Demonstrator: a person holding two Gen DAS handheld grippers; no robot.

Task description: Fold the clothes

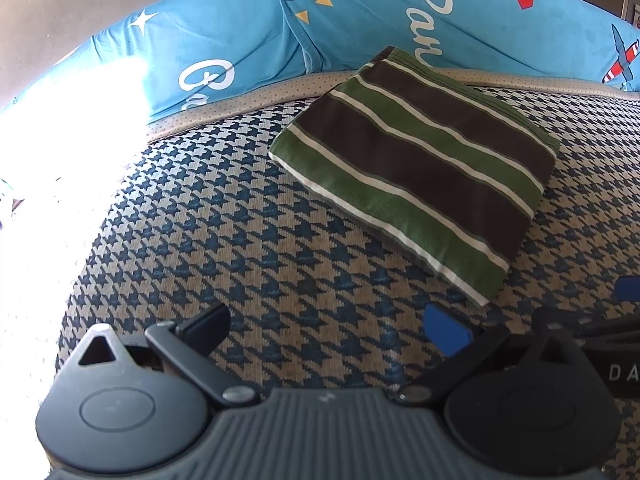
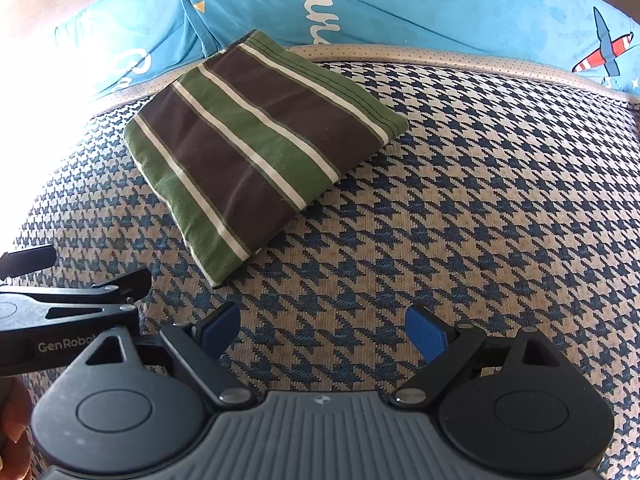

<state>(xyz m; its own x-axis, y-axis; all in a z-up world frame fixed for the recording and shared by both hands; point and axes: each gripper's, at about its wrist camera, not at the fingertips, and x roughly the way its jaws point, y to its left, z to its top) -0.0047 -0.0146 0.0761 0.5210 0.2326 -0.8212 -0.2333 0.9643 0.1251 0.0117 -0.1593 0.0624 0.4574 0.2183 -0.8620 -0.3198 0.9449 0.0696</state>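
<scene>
A garment with green, brown and white stripes (image 1: 416, 172) lies folded into a flat rectangle on the houndstooth cover (image 1: 240, 248); the right wrist view shows the garment (image 2: 256, 148) up and to the left. My left gripper (image 1: 326, 330) hovers open above the cover, short of the garment's near corner, nothing between its fingers. My right gripper (image 2: 322, 334) is open too, over bare cover to the right of the garment's near corner. The left gripper's body (image 2: 60, 320) appears at the left edge of the right wrist view.
A blue printed cloth (image 1: 360, 16) with white lettering lies bunched along the far edge of the cover. Strong sunlight (image 1: 52, 168) washes out the left side. A tan dotted border (image 2: 460, 60) runs along the cover's far edge. A hand (image 2: 12, 432) shows at the lower left.
</scene>
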